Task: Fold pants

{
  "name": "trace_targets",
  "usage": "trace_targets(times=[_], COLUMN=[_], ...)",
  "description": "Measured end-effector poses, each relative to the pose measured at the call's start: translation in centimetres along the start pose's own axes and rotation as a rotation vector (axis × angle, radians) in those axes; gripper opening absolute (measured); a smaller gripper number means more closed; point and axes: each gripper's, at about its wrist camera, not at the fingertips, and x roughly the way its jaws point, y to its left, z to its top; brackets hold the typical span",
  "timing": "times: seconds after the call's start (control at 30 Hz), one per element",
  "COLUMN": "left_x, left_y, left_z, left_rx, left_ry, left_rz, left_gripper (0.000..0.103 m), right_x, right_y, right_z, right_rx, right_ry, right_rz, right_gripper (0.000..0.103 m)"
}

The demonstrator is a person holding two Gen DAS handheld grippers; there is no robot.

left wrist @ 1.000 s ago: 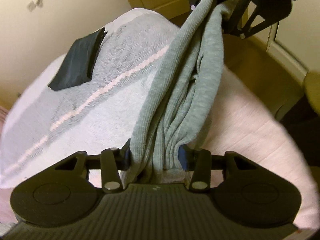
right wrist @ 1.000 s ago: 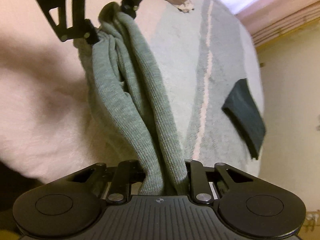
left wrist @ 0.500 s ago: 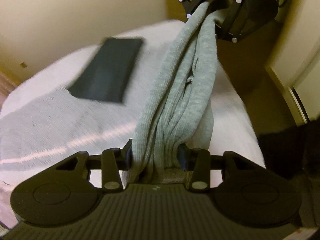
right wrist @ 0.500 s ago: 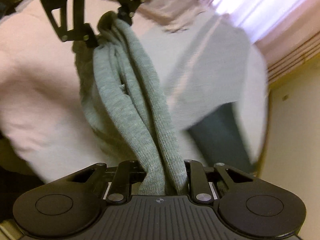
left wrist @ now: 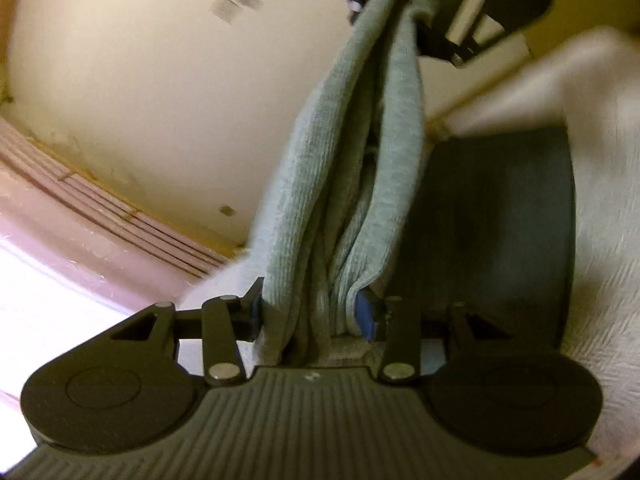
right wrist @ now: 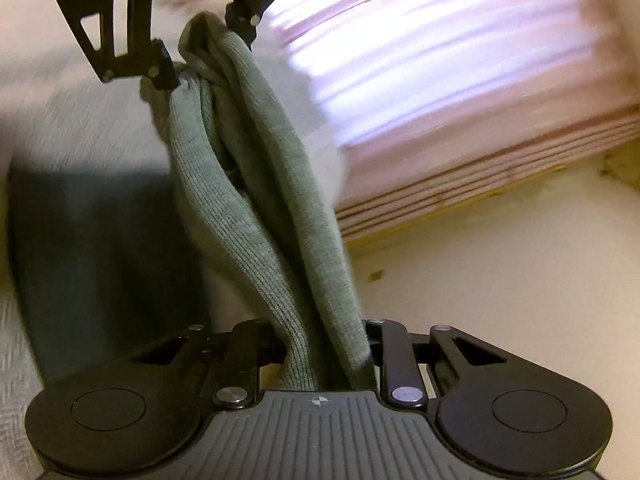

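Grey-green ribbed pants (left wrist: pixel 348 184), dark folded cloth (left wrist: pixel 492 232)

No readable text, labels, brands or numbers in either view. Only sign: a small white crosshair mark printed on the ribbed dark grey plastic body of the right gripper (right wrist: pixel 326 354), at its front edge centre. The same spot on the left gripper (left wrist: pixel 311 316) body shows a faint white mark, too blurred to read.
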Motion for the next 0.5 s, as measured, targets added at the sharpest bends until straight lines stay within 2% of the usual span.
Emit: trace_targets(times=[0.1,0.17,0.23,0.33,0.43,0.5], left_x=[4.0,3.7,3.1,2.7,1.4,0.5], left_y=[-8.8,-12.1,-12.5,-11.4,-9.9,-9.9], left_z=[-2.6,-3.4,-3.6,-3.2,-2.8,-2.9], left_rx=[0.044,0.087,0.075,0.077,0.078,0.069], left_ry=[0.073,0.053,0.032,0.026,0.009,-0.002], left_rz=[-0.094,-0.028,-0.004,-0.019,-0.008,-0.011], left_gripper=[0.041,0.041,0.041,0.041,0.04,0.04], right_x=[3.5,2.5,1.5,1.2,-0.1,-1.2], right_y=[7.2,9.3,9.4,8.0,6.5,6.9], right_z=[-3.5,-4.6,-5.2,-5.0,-3.7,-3.5], right_rx=[0.009,0.004,0.001,0.03,0.075,0.075], right_ry=[0.109,0.075,0.055,0.068,0.073,0.061], right_rz=[0.164,0.111,0.105,0.118,0.083,0.075], right_gripper=[0.019,0.02,0.022,0.019,0.018,0.018])
